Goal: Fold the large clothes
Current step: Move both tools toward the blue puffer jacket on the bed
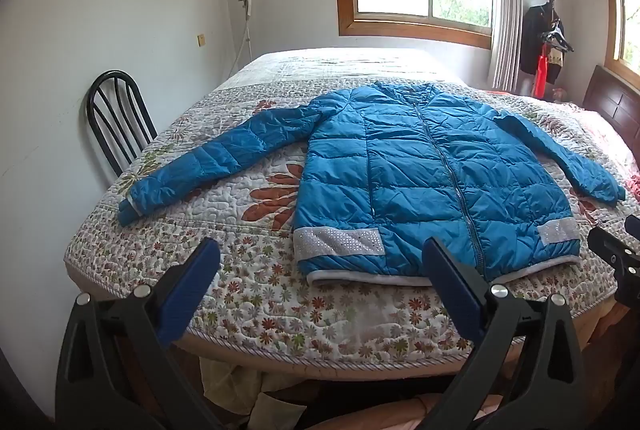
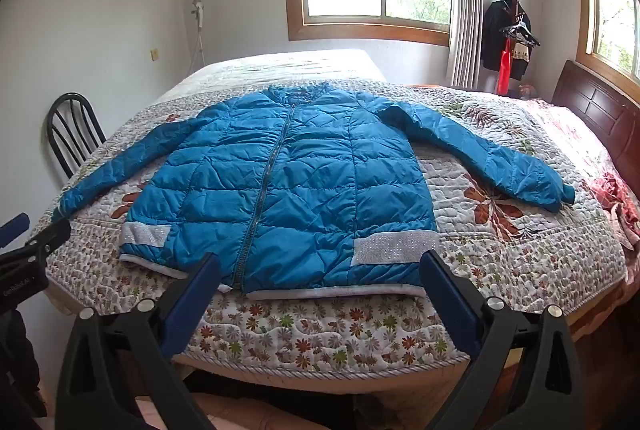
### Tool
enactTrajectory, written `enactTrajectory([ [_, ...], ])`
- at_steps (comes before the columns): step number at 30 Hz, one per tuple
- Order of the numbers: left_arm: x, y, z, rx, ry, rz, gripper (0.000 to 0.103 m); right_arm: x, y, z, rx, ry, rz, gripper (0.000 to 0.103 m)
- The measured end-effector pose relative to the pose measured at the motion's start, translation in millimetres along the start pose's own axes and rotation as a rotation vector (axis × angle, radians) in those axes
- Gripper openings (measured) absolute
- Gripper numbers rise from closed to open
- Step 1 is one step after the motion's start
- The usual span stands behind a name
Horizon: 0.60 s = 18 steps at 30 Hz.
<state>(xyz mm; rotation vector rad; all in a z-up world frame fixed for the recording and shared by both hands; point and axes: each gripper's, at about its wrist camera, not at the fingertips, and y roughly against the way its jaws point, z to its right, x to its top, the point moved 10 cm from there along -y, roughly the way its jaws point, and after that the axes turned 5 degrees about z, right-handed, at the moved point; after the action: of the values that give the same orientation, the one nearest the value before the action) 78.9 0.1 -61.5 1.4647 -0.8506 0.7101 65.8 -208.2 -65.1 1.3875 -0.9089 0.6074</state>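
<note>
Blue puffer jacket point(image 1: 420, 173) lies flat, front up and zipped, on the floral quilt point(image 1: 248, 294), hem at the near bed edge, sleeves spread left and right. Left gripper point(image 1: 320, 262) and right gripper point(image 2: 320, 270) both wide apart, empty, hovering off the near edge, clear of the hem.

Your two wrist cameras look down from the bed's point(image 1: 280, 310) foot, side by side, sharing the spread jacket point(image 2: 288, 189).
</note>
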Motion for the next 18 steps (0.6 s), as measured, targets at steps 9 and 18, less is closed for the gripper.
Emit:
enactTrajectory([
  [9, -1, -1, 0, 0.001, -0.004, -0.004, 0.1, -2, -4, -1, 0.003, -0.001, -0.004, 0.099],
  [18, 2, -19, -2, 0.012, -0.005, -0.031, 0.1, 6, -26, 11, -0.009, -0.007, -0.022, 0.099],
])
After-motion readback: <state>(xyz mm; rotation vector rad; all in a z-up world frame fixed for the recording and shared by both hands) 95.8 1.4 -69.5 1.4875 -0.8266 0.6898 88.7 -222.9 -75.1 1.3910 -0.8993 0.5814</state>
